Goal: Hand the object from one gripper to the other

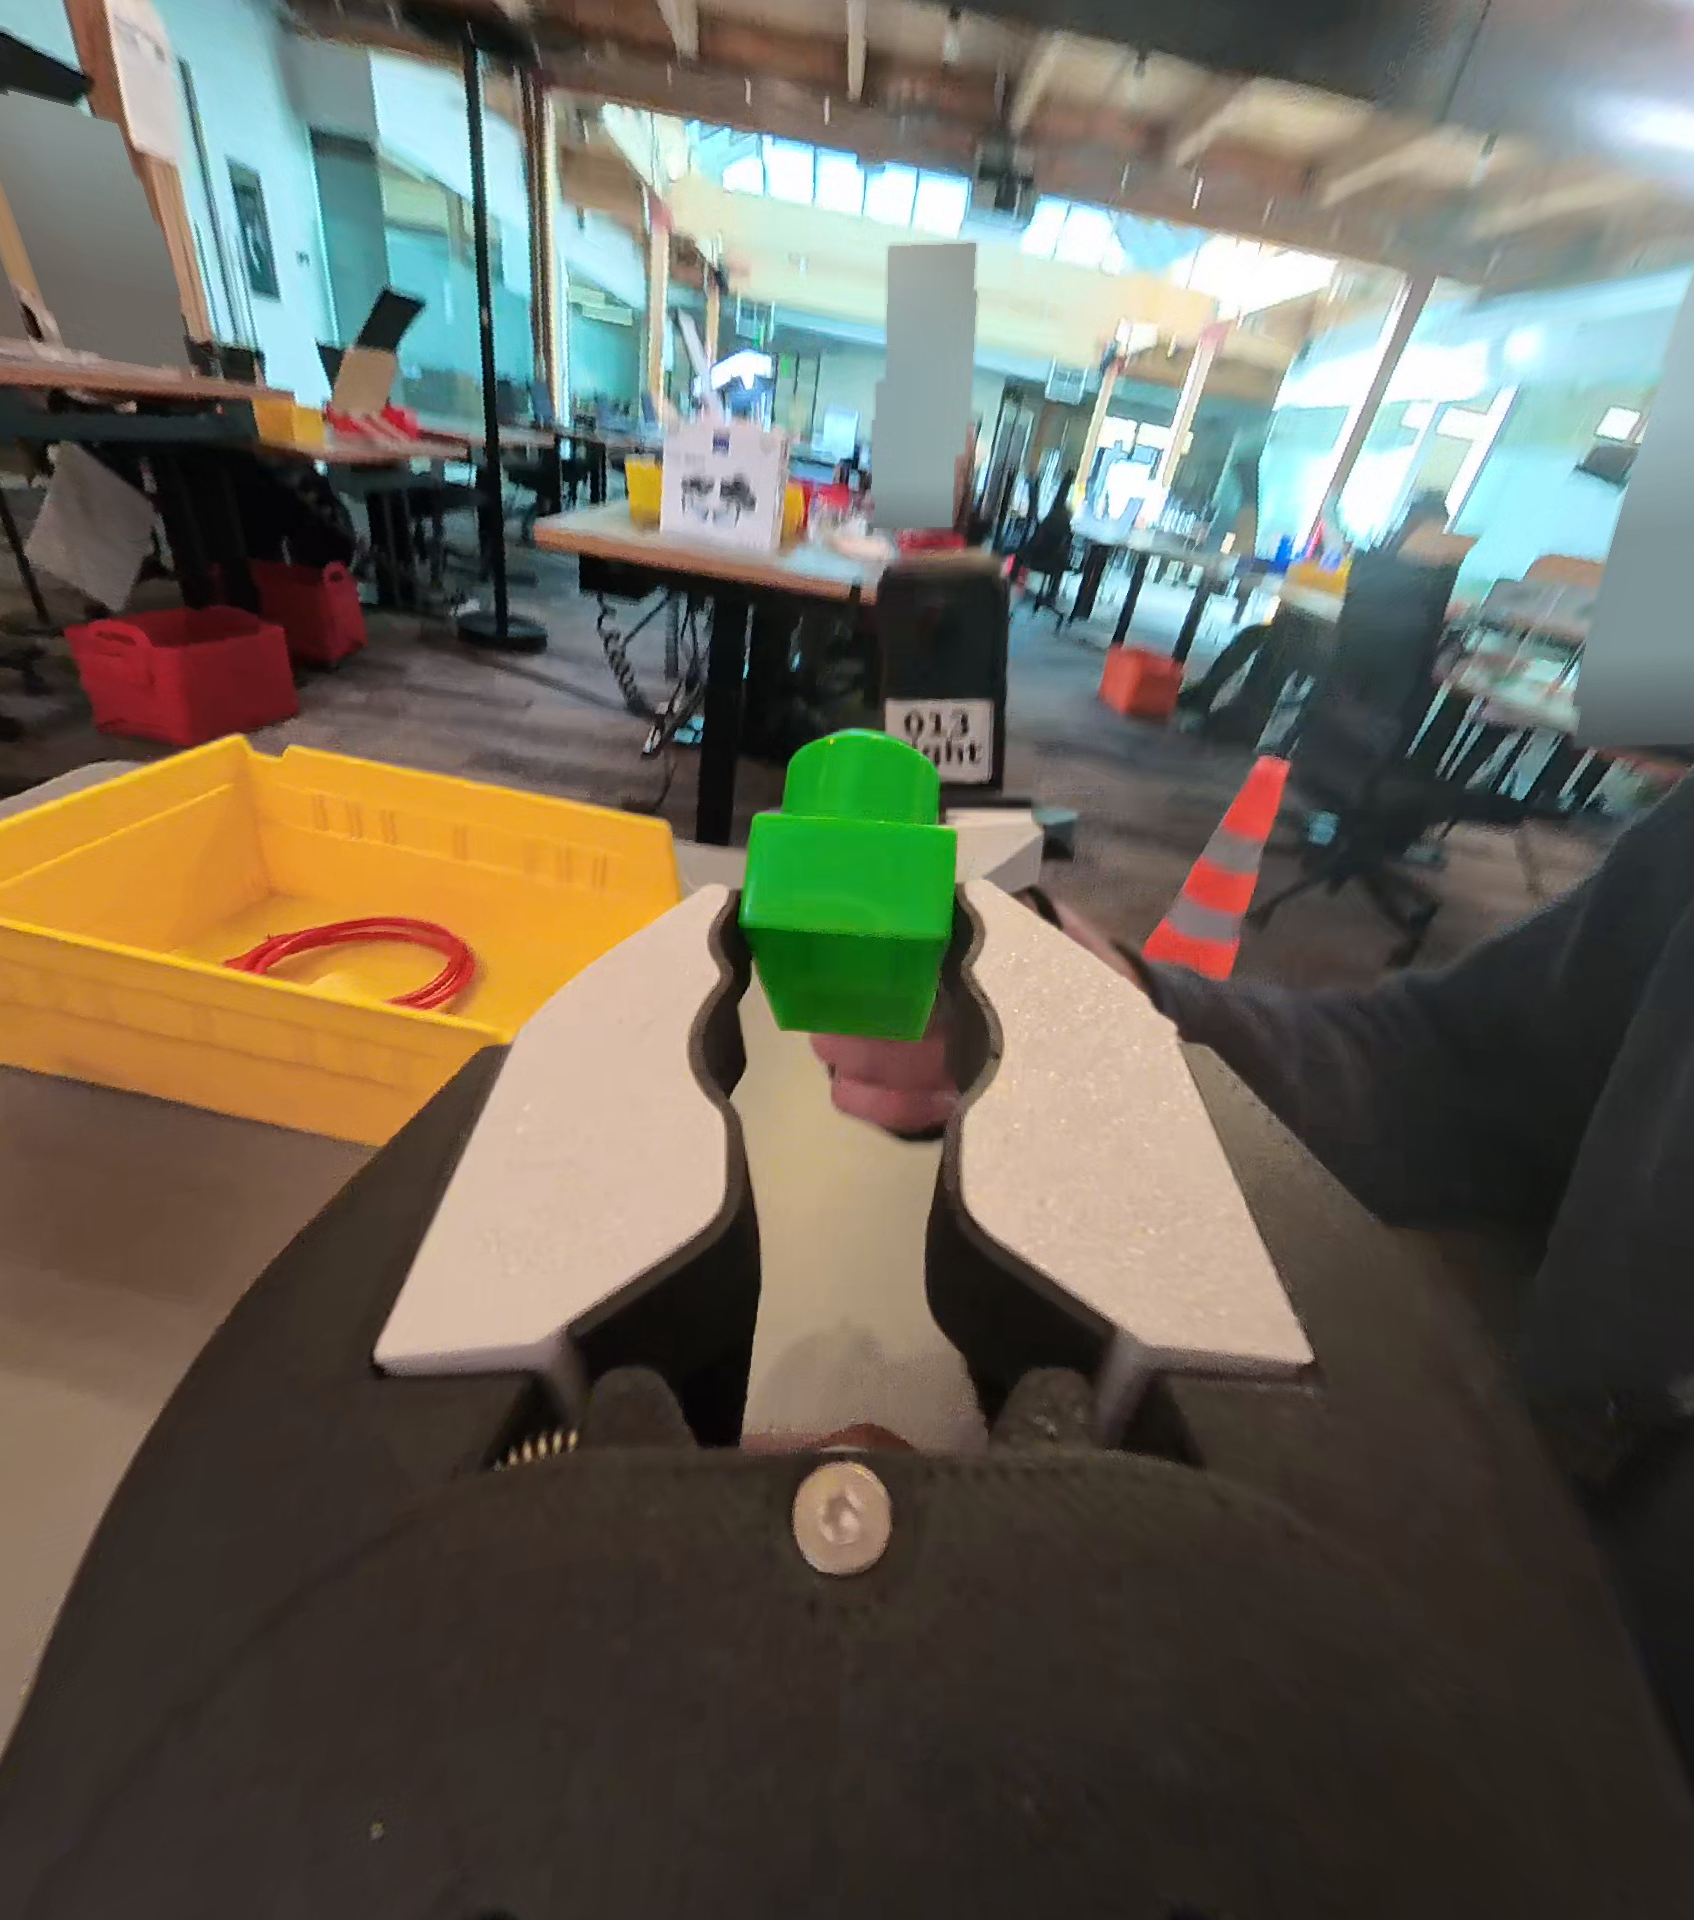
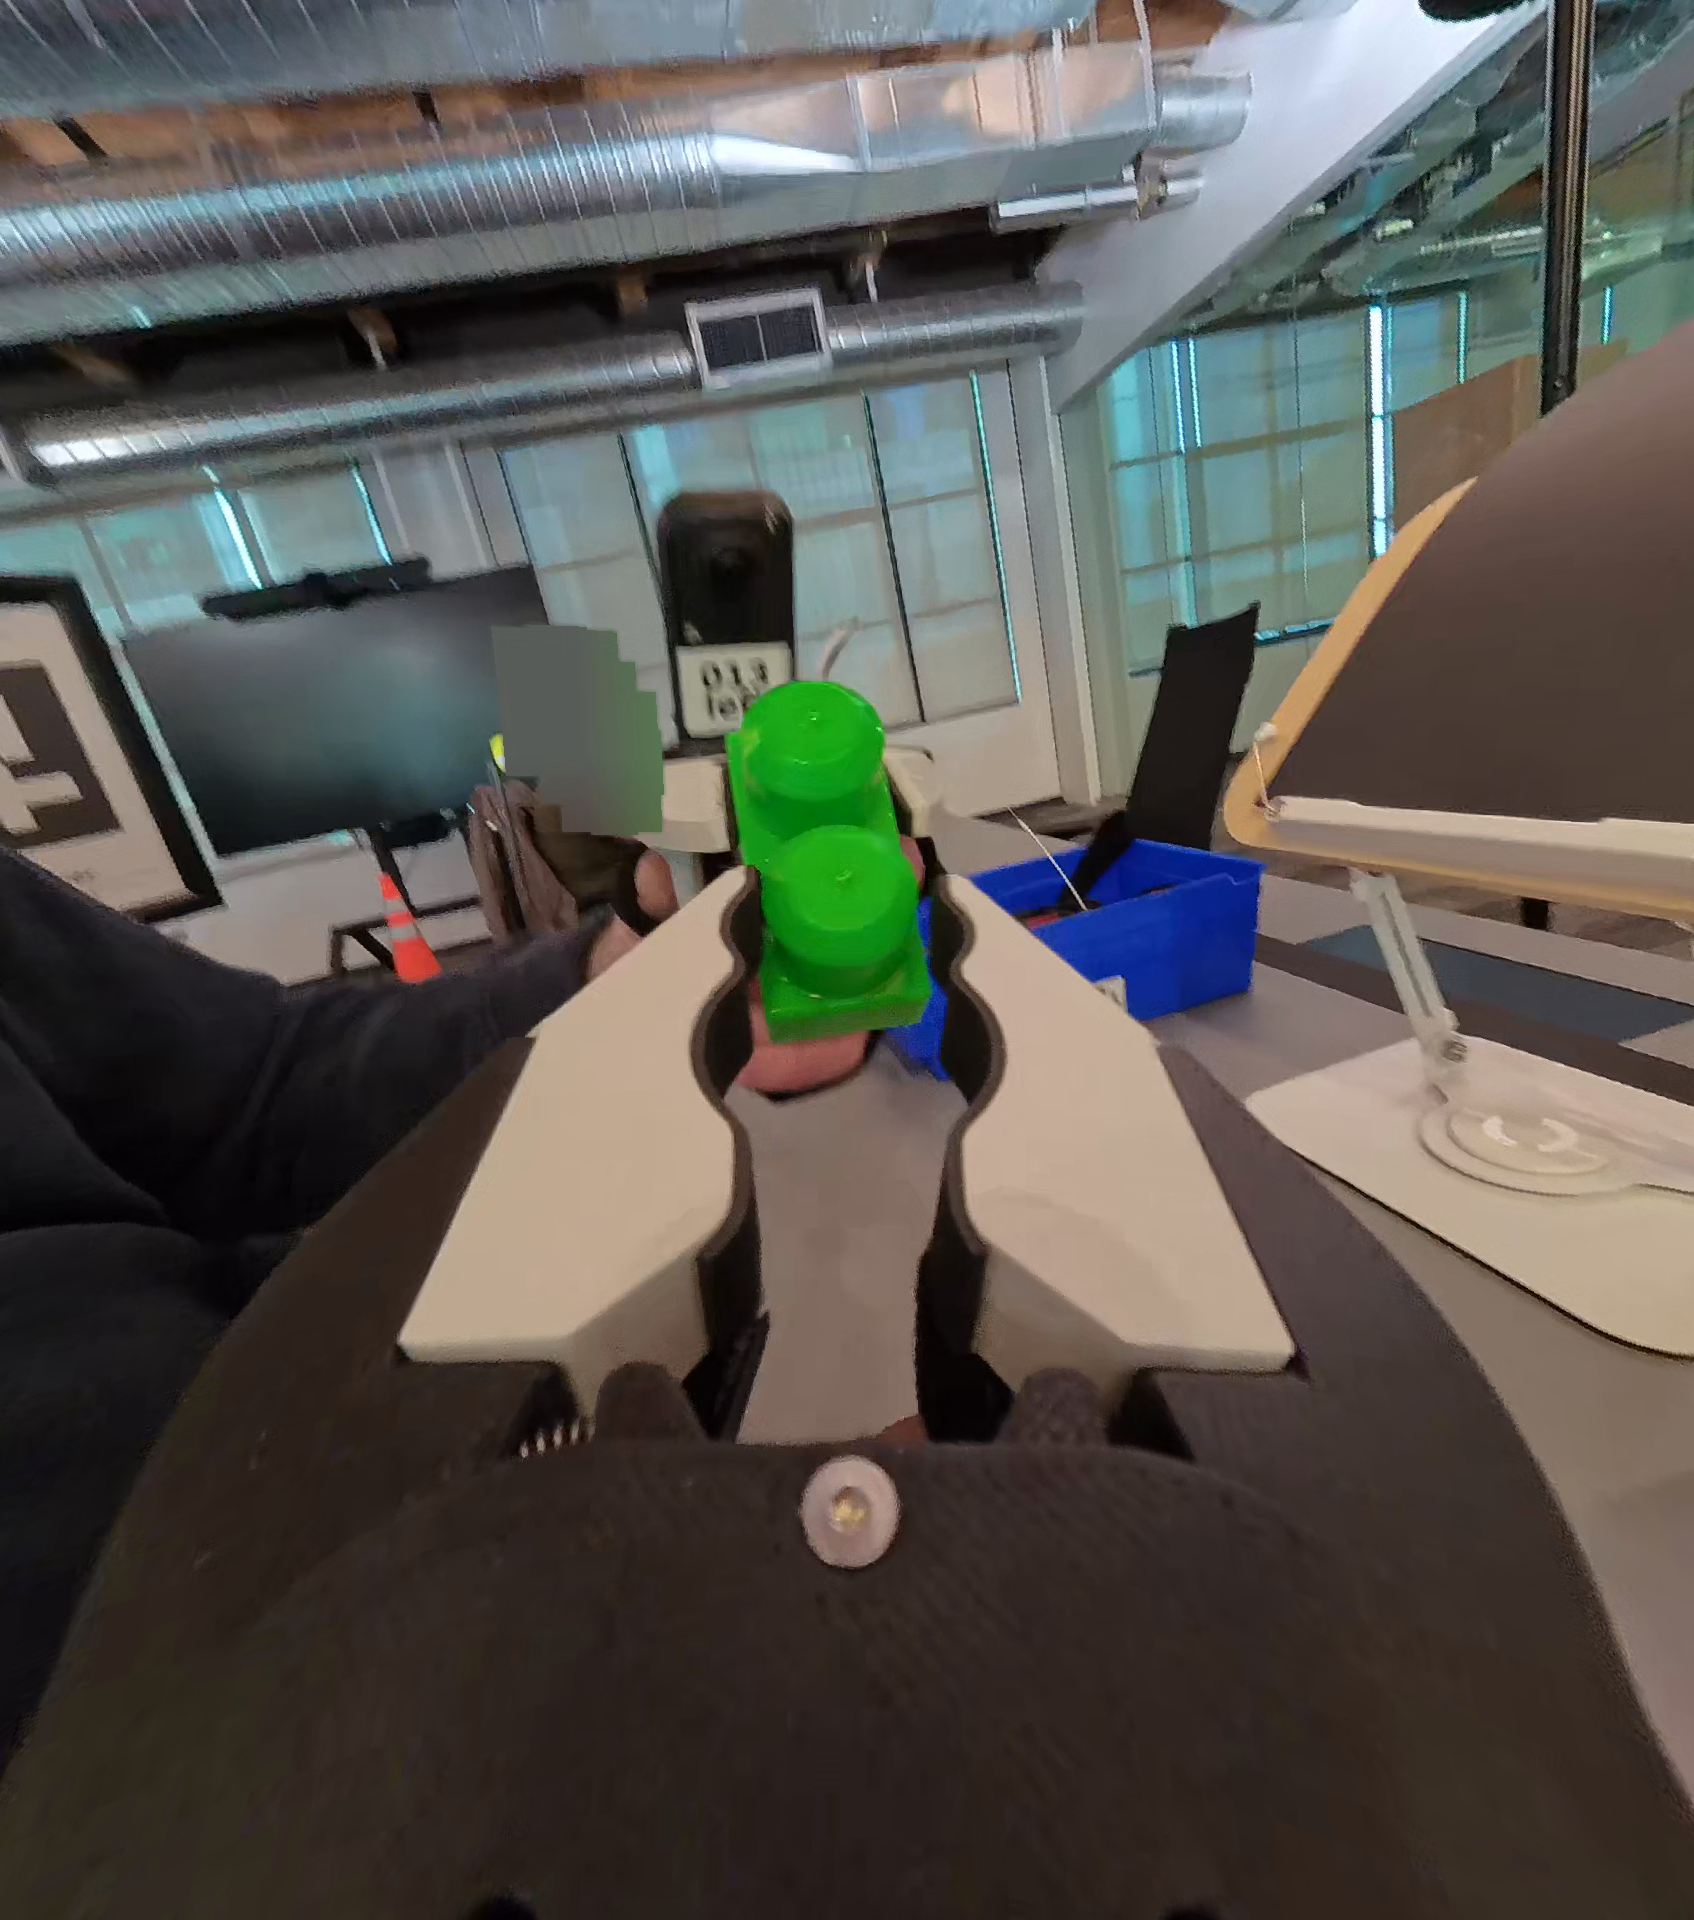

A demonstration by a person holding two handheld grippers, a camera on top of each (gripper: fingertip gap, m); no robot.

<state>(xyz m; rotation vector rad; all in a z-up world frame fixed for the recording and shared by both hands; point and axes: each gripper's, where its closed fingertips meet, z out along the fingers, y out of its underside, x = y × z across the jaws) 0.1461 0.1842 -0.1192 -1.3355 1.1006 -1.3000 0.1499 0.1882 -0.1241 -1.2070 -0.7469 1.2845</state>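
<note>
Left wrist view: shows a green brick (image 1: 848, 925) pinched narrow between the tips of the left gripper (image 1: 848, 940), one round stud standing above the fingers. Seen from the right wrist view, sits likewise between the tips of the right gripper (image 2: 838, 925), two studs facing back along the fingers, pads apparently touching both sides. Held clear of the table, then, gripped at both ends at once.

Likely trouble: letting go with one pair before the other truly bites, dropping the brick between the fingers. Pulling apart while both squeeze could twist it askew or pop it loose. Little to grab either, only tip contact.

Hard, glossy moulded plastic, boxy with smooth cylinder studs, so probably slippery. Grainy white fingers (image 1: 594, 1122), lined with black wavy pads, on a ribbed black body.
</note>
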